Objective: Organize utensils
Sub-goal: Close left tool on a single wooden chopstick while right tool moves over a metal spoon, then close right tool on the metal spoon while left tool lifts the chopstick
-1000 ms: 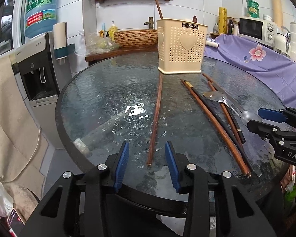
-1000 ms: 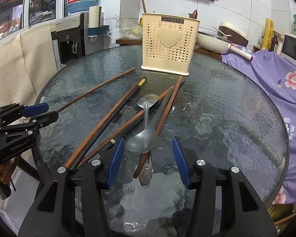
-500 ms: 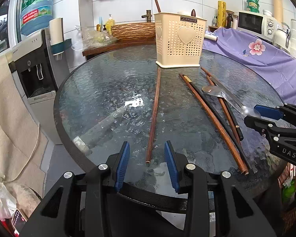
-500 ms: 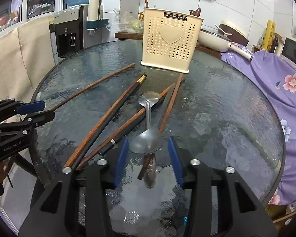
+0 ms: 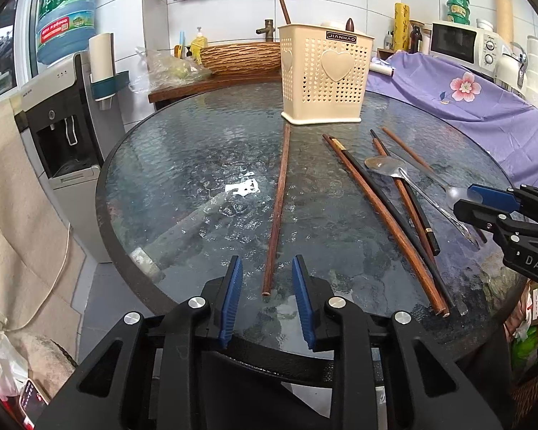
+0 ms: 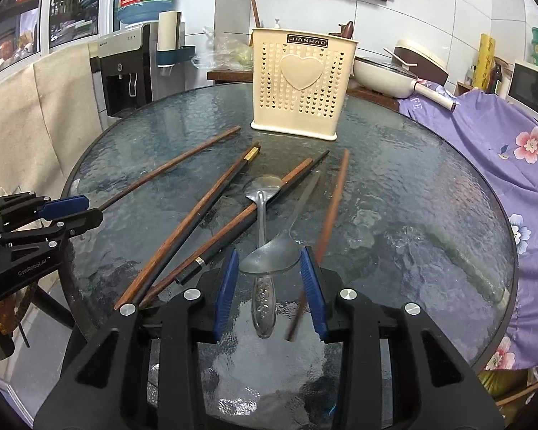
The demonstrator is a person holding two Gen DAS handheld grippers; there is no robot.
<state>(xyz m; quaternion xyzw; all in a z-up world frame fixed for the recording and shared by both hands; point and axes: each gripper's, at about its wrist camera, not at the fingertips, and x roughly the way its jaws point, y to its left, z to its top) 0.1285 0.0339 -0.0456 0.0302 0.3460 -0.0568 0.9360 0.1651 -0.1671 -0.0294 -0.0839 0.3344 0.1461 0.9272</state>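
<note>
A cream utensil basket [image 5: 326,82] [image 6: 301,86] stands at the far side of the round glass table [image 5: 197,165]. A single brown chopstick [image 5: 278,208] points from it toward me. Its near end lies between the jaws of my left gripper [image 5: 265,276], which are closing without touching it. My right gripper [image 6: 269,261] is shut on the bowl of a metal spoon [image 6: 270,259], whose handle points away. A second spoon [image 6: 263,186] lies under it across several dark and brown chopsticks [image 6: 197,222]. One brown chopstick [image 6: 335,193] lies blurred by the right finger.
A water dispenser [image 5: 64,125] stands left of the table, and a purple flowered cloth [image 5: 466,100] covers the counter on the right, with a microwave [image 5: 459,43] behind. A pan [image 6: 383,68] sits behind the basket. The table's near rim lies just below both grippers.
The right jaws have narrowed onto the spoon's bowl, and the brown chopstick beside it has swung to the right. The left jaws have drawn closer around the single chopstick's end.
</note>
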